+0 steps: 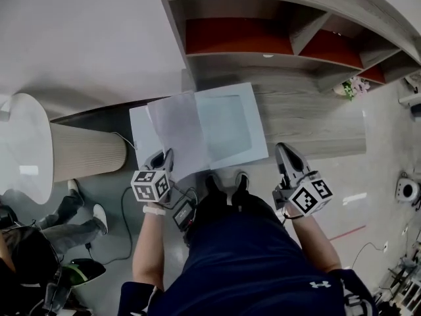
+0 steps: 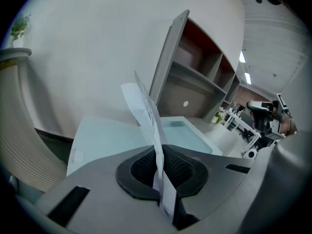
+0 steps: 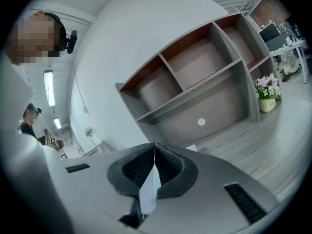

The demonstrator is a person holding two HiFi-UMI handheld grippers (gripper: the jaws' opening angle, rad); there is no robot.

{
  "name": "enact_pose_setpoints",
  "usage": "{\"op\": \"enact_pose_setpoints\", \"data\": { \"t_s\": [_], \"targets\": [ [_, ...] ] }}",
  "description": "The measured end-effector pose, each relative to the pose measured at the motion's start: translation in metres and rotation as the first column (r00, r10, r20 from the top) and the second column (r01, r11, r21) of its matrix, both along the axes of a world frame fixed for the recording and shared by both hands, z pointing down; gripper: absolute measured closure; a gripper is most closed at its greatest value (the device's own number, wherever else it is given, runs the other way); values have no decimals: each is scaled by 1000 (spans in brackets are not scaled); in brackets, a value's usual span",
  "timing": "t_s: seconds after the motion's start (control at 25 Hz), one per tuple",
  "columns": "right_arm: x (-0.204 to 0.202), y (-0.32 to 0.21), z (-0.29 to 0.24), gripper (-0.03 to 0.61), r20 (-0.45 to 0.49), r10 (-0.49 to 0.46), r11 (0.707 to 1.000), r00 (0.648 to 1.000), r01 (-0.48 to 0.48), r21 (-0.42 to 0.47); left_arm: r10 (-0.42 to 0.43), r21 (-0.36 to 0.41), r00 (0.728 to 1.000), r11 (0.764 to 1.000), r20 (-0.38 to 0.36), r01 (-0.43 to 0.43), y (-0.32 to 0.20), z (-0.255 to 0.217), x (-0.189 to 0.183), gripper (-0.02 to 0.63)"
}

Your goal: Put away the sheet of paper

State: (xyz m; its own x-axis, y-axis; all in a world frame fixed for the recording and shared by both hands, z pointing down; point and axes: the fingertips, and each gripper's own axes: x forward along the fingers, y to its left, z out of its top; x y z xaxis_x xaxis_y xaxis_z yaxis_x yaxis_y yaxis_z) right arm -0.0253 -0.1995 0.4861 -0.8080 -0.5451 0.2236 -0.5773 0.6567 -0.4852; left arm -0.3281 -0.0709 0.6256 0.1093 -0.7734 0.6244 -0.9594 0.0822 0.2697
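My left gripper (image 1: 164, 158) is shut on the near edge of a white sheet of paper (image 1: 177, 133), which stands up and leans over a pale blue shallow box (image 1: 231, 127) lying open on a low grey wooden platform (image 1: 309, 110). In the left gripper view the sheet of paper (image 2: 146, 113) runs edge-on between the shut pads of the left gripper (image 2: 157, 151), and the pale blue box (image 2: 187, 130) lies just beyond. To the right of the box, my right gripper (image 1: 284, 150) hangs apart from it. In its own view the right gripper (image 3: 154, 147) is shut with nothing held.
A grey shelf unit (image 1: 263, 41) with red-backed compartments rises behind the platform. A round white table with a ribbed base (image 1: 85, 153) stands at the left, a seated person's legs (image 1: 66, 222) below it. A small flowerpot (image 1: 352, 87) sits at the platform's right end.
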Motion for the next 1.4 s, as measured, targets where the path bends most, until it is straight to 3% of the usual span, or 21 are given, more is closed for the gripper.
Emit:
{"op": "enact_pose_setpoints", "data": {
  "t_s": [0.2, 0.52, 1.04, 1.4],
  "targets": [
    [6, 0, 7, 564, -15, 42, 999, 999, -42, -20, -8, -90, 998, 996, -60, 3, -5, 44, -11, 584],
    [16, 4, 19, 564, -16, 89, 994, 996, -90, -60, -25, -156, 988, 988, -154, 0, -9, 80, -16, 584],
    [34, 18, 31, 564, -5, 166, 980, 986, -165, -115, -31, -188, 963, 982, -266, -20, -43, 90, 9, 584],
    [52, 28, 36, 563, -4, 239, 963, 971, -238, -127, -50, -216, 930, 976, -364, -32, -61, 102, 36, 584]
  ]
}}
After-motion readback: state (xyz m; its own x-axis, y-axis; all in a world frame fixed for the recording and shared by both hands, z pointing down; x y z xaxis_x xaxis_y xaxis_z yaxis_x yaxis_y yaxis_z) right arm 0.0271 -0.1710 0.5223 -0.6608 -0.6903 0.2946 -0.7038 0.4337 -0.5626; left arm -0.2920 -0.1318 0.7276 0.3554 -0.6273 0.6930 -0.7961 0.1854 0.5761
